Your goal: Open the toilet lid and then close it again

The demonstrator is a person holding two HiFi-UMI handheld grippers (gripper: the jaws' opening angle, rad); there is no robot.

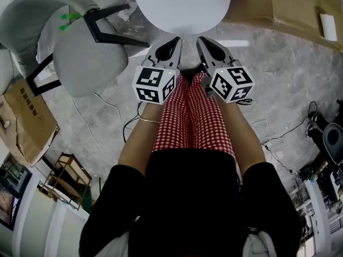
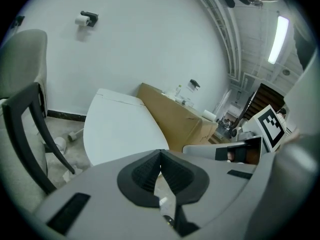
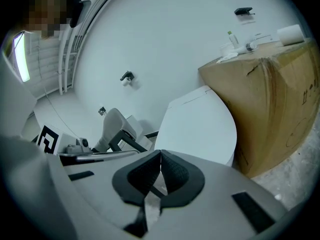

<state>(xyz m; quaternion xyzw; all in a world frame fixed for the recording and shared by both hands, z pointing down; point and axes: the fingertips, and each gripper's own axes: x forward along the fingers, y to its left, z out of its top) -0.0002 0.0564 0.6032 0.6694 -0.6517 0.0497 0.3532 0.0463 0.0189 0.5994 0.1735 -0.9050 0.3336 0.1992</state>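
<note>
Your head view looks down on the toilet lid [image 1: 182, 4], a white oval lying flat. Both grippers are just short of its near edge and not touching it. Your left gripper [image 1: 176, 40] is at the left of that edge and your right gripper [image 1: 200, 40] at the right, with a narrow gap between them above your red checked trousers [image 1: 188, 116].

Only the gripper views show the jaws. Each pair is pressed together at the tips with nothing between the ribbed pads. They also show the white wall behind the lid, with a paper holder [image 2: 86, 19] high to its left.

To the left of the lid, a grey chair [image 1: 80, 50] with a black frame stands near, leaving a strip of bare floor. To the right, a big cardboard box [image 3: 270, 99] stands close beside the lid. Thin cables [image 1: 110, 108] trail on the floor on your side of the lid.

The box is shut, so its contents are hidden. The right gripper view shows a small bottle [image 3: 233, 38] and a white roll [image 3: 291, 34] on top of it.
</note>
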